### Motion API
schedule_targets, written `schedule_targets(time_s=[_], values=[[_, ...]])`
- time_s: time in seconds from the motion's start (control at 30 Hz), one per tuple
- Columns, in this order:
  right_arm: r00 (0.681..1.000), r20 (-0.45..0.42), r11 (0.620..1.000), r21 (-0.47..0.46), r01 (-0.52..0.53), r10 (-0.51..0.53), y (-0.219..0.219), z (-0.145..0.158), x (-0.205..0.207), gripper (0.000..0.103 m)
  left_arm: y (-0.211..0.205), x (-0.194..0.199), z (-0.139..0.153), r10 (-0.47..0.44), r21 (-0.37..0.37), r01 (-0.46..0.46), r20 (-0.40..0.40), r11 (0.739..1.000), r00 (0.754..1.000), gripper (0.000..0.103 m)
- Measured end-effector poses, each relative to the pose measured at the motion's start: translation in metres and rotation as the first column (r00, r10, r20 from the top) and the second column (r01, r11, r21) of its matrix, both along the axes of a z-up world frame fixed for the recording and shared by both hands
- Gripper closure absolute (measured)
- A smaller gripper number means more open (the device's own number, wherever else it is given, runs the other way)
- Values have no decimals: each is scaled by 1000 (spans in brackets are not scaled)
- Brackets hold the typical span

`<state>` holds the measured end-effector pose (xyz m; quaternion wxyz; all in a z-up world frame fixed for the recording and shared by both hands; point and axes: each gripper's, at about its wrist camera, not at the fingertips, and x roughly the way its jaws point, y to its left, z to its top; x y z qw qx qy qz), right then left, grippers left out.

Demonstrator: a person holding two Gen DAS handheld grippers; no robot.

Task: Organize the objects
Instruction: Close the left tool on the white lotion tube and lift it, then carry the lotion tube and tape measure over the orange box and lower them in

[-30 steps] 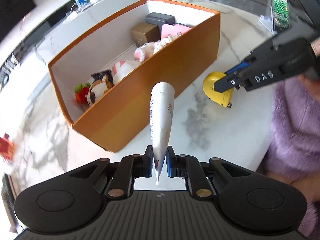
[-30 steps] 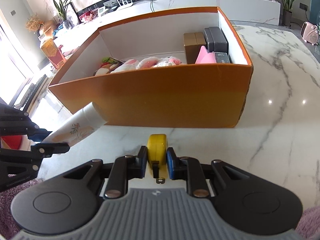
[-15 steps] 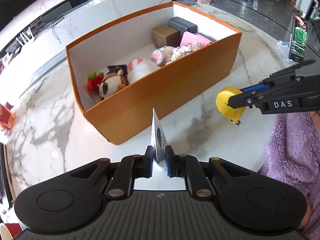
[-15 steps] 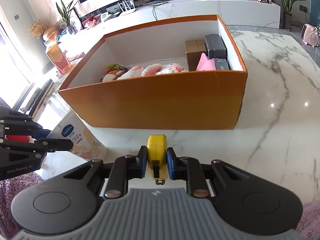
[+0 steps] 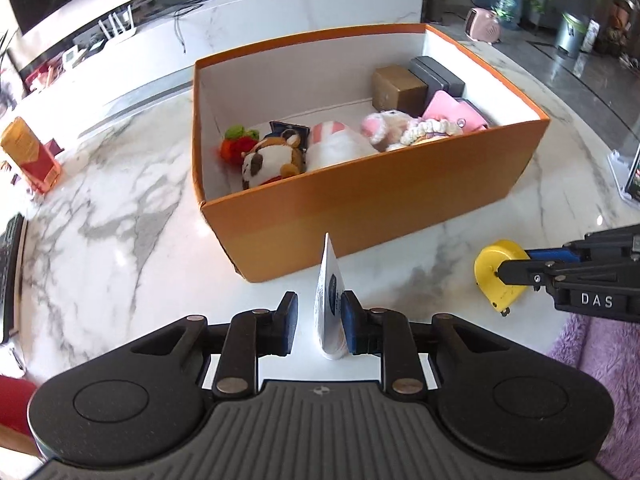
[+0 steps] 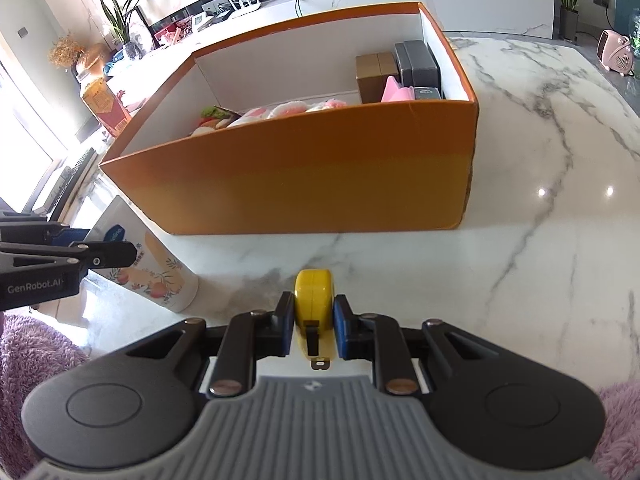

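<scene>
Left wrist view: the left gripper [image 5: 318, 322] has its jaws opening around a white tube [image 5: 329, 304] that stands cap-down on the marble table [image 5: 120, 248], crimped end up. The right pad touches the tube; the left pad stands clear of it, so the grip looks released. The orange box [image 5: 380, 196] lies just ahead of the fingers, with plush toys [image 5: 276, 158] and small cartons inside. To do this step well, I judge the jaws should spread evenly and the hand lift straight back, since a narrow tube on its cap could tip at a nudge from the touching pad. Off to the right, the right gripper [image 5: 498, 270] pinches a yellow tape measure [image 5: 494, 274]; its body reads "DAS".

Right wrist view: the right gripper [image 6: 313, 328] is clamped on the tape measure [image 6: 313, 304], held edge-on just above the table, the box directly ahead. Off to the left, the left gripper [image 6: 120, 248] flanks the tube [image 6: 160, 276], which shows a blue oval logo and peach artwork, its writing too small to read. That gripper's side reads "GenRobot.AI".
</scene>
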<state>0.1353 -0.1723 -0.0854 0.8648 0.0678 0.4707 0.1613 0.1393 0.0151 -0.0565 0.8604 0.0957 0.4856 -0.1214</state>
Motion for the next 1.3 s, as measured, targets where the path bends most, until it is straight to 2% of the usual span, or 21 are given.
schedule_targets(time_s=[0.2, 0.37, 0.47, 0.63, 0.77, 0.9, 1.07, 1.3], values=[[1000, 3, 1000, -2, -6, 6, 2, 1, 0, 81, 0, -3, 1, 28, -40, -27, 44, 999, 999, 91], [1000, 25, 1000, -1, -16, 16, 1, 10, -2, 82, 4, -7, 9, 55, -100, -49, 58, 994, 997, 92], [999, 46, 999, 20, -25, 24, -3, 25, 0, 82, 3, -12, 29, 43, -134, -31, 86, 991, 995, 93], [993, 112, 997, 57, -48, 41, -9, 62, 7, 82, 3, -9, 70, 36, -240, -6, 122, 971, 992, 93], [986, 159, 995, 76, -68, 56, -13, 88, 27, 82, 0, 7, 96, 33, -291, 17, 166, 957, 986, 93], [983, 174, 993, 93, -69, 52, -16, 101, 59, 82, -3, 36, 106, 49, -311, 11, 186, 950, 981, 93], [978, 203, 999, 18, -48, 43, -9, 101, 107, 82, -8, 75, 101, 69, -317, -4, 194, 949, 979, 93], [989, 141, 996, -80, -36, 47, 4, 63, 166, 82, -14, 116, 79, 71, -322, -10, 178, 947, 982, 93]])
